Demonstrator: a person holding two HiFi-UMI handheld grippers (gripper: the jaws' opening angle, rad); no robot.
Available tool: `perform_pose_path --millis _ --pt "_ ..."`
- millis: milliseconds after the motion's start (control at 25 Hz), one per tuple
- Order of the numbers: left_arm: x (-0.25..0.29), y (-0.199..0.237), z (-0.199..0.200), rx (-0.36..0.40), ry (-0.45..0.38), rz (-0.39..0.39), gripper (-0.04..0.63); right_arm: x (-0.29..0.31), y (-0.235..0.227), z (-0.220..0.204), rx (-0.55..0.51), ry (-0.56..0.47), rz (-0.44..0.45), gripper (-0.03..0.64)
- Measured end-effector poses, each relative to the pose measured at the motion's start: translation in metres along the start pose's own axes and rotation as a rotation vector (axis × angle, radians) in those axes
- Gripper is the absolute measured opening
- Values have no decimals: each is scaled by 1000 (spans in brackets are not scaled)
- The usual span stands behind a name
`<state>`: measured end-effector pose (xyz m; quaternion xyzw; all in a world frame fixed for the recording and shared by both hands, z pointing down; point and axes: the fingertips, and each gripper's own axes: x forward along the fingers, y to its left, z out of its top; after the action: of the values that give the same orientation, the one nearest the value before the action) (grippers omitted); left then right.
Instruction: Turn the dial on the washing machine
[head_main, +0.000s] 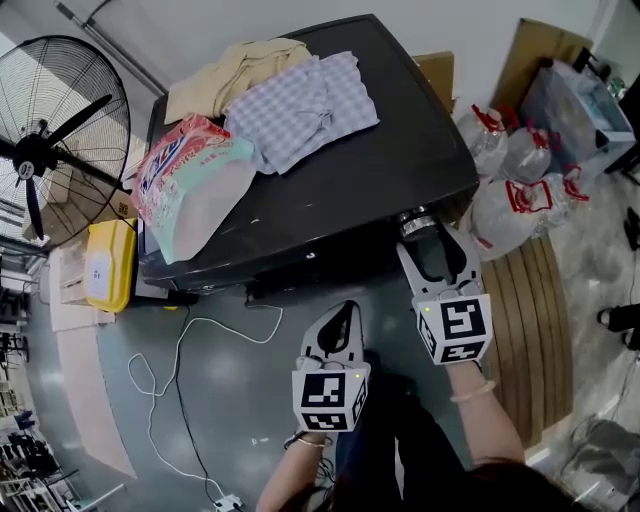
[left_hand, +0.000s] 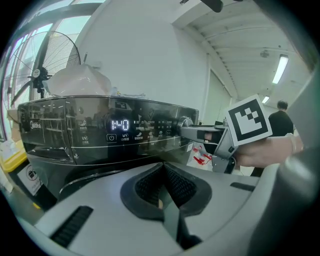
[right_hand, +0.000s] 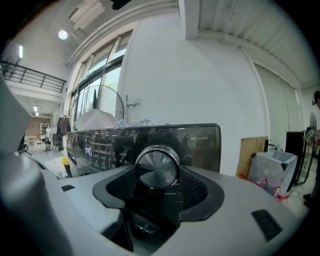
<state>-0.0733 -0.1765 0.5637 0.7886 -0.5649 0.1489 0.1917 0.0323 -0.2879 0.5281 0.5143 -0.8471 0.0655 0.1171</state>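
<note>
Here we hold the right tool (head_main: 430, 240) up to the front panel of the washing machine (head_main: 340, 190), at the panel's right end. The dial (right_hand: 157, 167) sits there, a round brushed-metal knob, and it stands between this tool's jaws. The jaws are spread wide, one on either side of the knob. The pads lie just beside its rim and, as far as we can see, are not clamped on it.

Our left tool (head_main: 342, 315) hangs lower, in front of the washing machine and clear of the panel. Its jaws are closed together with nothing between them.

Left of the dial on the same panel, the lit display (left_hand: 119, 124) reads 1:40. On top of the washing machine lie a detergent bag (head_main: 190, 185), a checked cloth (head_main: 300, 105) and a beige cloth (head_main: 235, 70). A standing fan (head_main: 50, 140) is to the machine's left, and a white cable (head_main: 180, 370) trails over the floor in front of it.
</note>
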Motion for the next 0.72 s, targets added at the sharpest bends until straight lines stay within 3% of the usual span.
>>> perform_pose_path --millis 160,360,480,560,720 --pt "1 -2 -1 -2 0 -6 17 0 -1 -1 151 -22 14 290" --pt "3 -2 -2 -2 4 -9 17 1 -1 -1 165 -34 25 291" --pt "3 -2 -4 -1 7 -10 17 3 1 -3 105 -12 29 298" --pt "4 -3 -4 0 9 -12 17 4 3 -2 27 2 19 343" --pt "4 -4 -4 -1 11 -15 17 4 9 6 -138 14 2 347"
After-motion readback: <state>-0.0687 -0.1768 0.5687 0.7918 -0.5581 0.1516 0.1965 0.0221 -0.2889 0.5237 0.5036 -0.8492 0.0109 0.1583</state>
